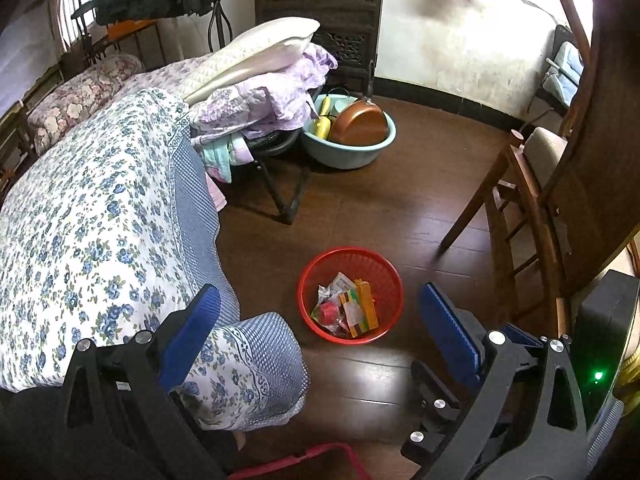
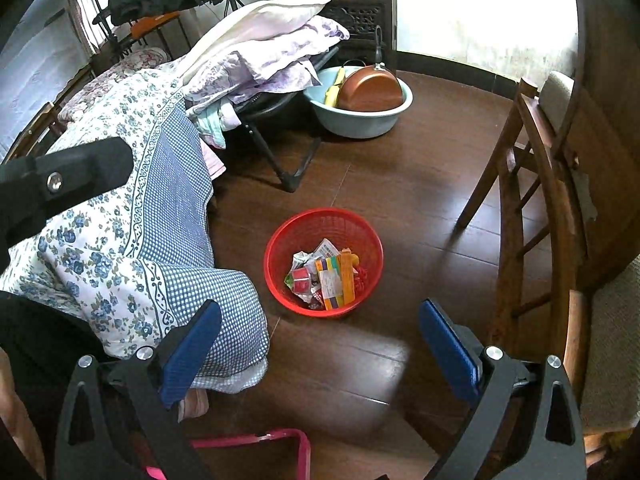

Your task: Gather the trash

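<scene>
Bedroom floor, dark wood: red basket [image 1: 384, 268] of wrappers and cartons [image 2: 326, 278] beside the bed [image 1: 92, 220], light, crushable, flexible mesh, so I'd grip its rim; left claw [image 1: 320, 320] and right claw [image 2: 320, 336] both wide, empty.

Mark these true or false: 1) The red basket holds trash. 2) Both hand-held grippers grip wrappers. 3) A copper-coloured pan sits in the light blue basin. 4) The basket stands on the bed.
1) True: the red basket holds wrappers and a yellow box.
2) False: the left hand-held gripper and right hand-held gripper are open and empty.
3) True: the copper-coloured pan rests in the light blue basin.
4) False: it stands on the wooden floor, beside the bed.
</scene>
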### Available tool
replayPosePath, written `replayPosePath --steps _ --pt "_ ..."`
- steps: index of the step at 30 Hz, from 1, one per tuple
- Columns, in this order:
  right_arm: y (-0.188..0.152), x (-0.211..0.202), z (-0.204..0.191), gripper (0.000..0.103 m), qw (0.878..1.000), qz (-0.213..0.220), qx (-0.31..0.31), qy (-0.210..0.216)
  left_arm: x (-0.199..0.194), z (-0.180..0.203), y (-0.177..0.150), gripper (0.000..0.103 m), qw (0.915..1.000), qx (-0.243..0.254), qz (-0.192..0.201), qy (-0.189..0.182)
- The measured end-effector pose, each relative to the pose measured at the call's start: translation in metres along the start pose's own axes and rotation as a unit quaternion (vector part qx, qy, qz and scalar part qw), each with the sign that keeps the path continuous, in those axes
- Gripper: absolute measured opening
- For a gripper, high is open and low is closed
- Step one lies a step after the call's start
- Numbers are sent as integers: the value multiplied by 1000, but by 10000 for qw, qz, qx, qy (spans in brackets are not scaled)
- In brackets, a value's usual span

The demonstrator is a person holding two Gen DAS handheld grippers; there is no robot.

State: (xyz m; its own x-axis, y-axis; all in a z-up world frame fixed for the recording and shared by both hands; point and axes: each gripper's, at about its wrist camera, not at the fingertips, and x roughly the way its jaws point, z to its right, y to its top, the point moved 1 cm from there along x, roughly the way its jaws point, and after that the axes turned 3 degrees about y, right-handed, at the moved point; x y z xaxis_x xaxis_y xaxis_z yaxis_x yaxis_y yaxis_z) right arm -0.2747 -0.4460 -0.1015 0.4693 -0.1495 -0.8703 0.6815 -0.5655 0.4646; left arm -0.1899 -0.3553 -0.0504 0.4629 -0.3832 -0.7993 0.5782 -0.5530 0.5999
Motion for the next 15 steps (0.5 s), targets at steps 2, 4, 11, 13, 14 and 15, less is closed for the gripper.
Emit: replayPosePath --steps 2,4,11,13,14,15 --pt "0 0 0 97 10000 2 0 3 1 0 0 96 10000 -4 -23 -28" --pt "0 0 0 97 10000 -4 -3 4 2 0 -1 96 10000 -8 -48 -30" --pt "1 1 0 97 10000 -14 -7 14 5 -1 -3 96 9999 -33 -129 -56" --pt "0 1 0 97 10000 -13 -3 14 6 -1 -3 96 9999 -39 -140 -64" --pt "0 1 0 97 10000 -14 -3 12 7 -1 -3 96 9999 -35 -148 -64" --pt "0 1 0 97 10000 -11 0 12 7 -1 -4 96 9998 -32 -159 -68"
